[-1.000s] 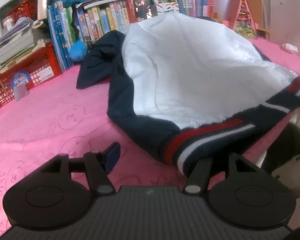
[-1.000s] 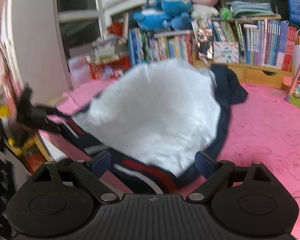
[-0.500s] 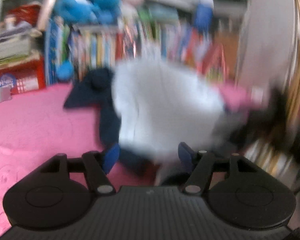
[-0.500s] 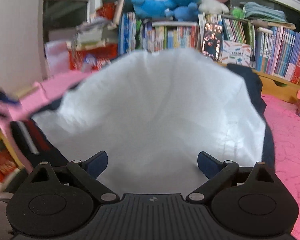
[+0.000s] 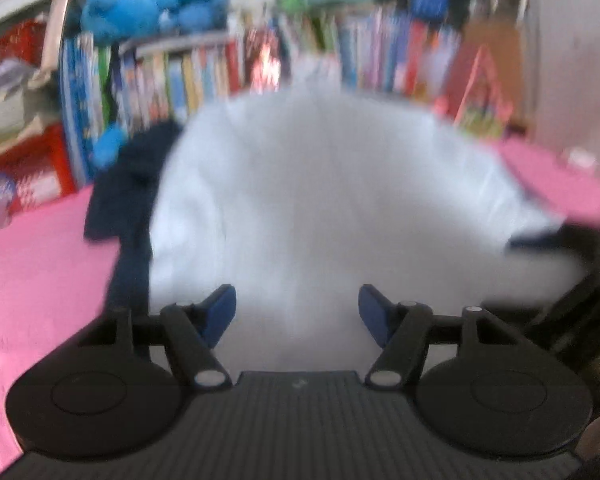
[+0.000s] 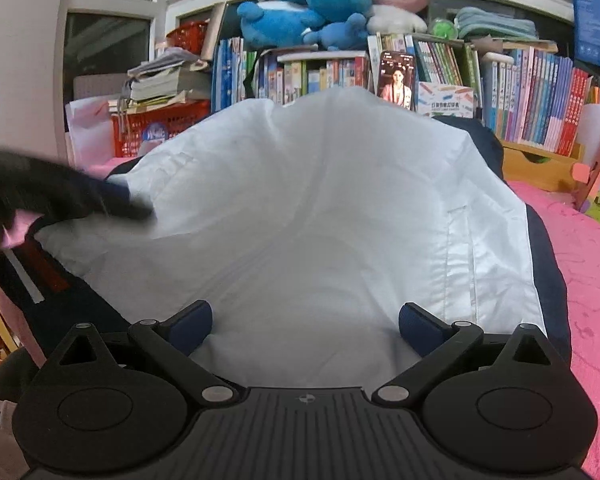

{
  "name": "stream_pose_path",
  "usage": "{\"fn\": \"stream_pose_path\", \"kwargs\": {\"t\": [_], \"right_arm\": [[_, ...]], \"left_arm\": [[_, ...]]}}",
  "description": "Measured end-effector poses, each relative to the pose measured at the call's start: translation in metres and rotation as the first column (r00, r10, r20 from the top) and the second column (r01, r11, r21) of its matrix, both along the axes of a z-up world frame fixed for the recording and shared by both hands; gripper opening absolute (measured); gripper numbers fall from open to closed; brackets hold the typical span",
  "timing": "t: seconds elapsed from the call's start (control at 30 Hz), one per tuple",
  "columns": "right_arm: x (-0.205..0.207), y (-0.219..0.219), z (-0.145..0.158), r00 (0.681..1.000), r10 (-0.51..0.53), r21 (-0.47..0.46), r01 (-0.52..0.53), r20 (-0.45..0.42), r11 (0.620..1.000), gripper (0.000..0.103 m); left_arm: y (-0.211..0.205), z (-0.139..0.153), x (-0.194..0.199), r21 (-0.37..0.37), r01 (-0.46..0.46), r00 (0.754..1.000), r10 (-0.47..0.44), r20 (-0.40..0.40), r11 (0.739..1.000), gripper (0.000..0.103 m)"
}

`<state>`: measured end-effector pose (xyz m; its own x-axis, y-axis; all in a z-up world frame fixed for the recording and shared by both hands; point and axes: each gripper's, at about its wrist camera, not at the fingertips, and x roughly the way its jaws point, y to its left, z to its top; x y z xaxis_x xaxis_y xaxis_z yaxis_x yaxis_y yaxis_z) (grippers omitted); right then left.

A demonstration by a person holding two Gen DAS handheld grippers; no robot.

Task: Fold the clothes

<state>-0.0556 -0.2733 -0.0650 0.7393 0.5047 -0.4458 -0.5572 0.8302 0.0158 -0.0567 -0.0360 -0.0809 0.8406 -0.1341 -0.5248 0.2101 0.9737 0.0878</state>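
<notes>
My right hand-held gripper (image 6: 305, 326) hangs wide open over the jacket's (image 6: 300, 220) white lining, its jaws having just been opening, nothing pinched. My left hand-held gripper (image 5: 297, 312), blurred, is also open and has been widening above the same jacket, which lies spread on the pink bench (image 6: 588, 256) before the bookshelf (image 6: 520, 96).
</notes>
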Motion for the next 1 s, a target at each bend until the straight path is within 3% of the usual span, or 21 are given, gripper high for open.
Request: {"fn": "stream_pose_path", "kwargs": {"t": [0.1, 0.2, 0.4, 0.63, 0.7, 0.77, 0.8, 0.87, 1.0], "right_arm": [[0.001, -0.001, -0.001, 1.000, 0.004, 0.007, -0.004, 0.002, 1.000, 0.101], [0.001, -0.001, -0.002, 1.000, 0.005, 0.009, -0.005, 0.005, 1.000, 0.101], [0.000, -0.009, -0.001, 1.000, -0.016, -0.027, 0.016, 0.017, 0.999, 0.100], [0.001, -0.063, -0.005, 0.979, -0.204, -0.053, 0.205, 0.020, 0.977, 0.102], [0.006, -0.082, -0.001, 0.964, -0.263, -0.042, 0.261, -0.042, 0.964, 0.102], [0.011, -0.091, 0.009, 0.940, -0.335, -0.098, 0.329, -0.061, 0.939, 0.101], [0.013, -0.096, 0.014, 0.926, -0.371, -0.126, 0.361, -0.068, 0.924, 0.095], [0.014, -0.100, 0.036, 0.929, -0.367, -0.121, 0.360, -0.042, 0.925, 0.092], [0.023, -0.073, 0.089, 0.960, -0.255, -0.123, 0.269, 0.117, 0.955, 0.094]], "left_arm": [[0.014, -0.007, -0.006, -0.027, -0.031, 0.999, 0.031, 0.010, 0.999, 0.069], [0.026, -0.003, -0.014, -0.006, -0.070, 0.997, 0.070, 0.024, 0.998, 0.069], [0.049, 0.009, -0.032, -0.044, -0.094, 0.995, 0.095, 0.032, 0.995, 0.070], [0.050, 0.010, -0.037, -0.073, -0.085, 0.995, 0.089, 0.048, 0.994, 0.070], [0.051, 0.010, -0.037, -0.078, -0.085, 0.995, 0.089, 0.051, 0.993, 0.070], [0.051, 0.010, -0.037, -0.081, -0.085, 0.995, 0.089, 0.052, 0.993, 0.070], [0.052, 0.010, -0.037, -0.083, -0.084, 0.995, 0.088, 0.054, 0.993, 0.070], [0.052, 0.009, -0.037, -0.086, -0.081, 0.995, 0.086, 0.058, 0.993, 0.070], [0.053, 0.008, -0.038, -0.090, -0.077, 0.994, 0.083, 0.064, 0.993, 0.070]]}}
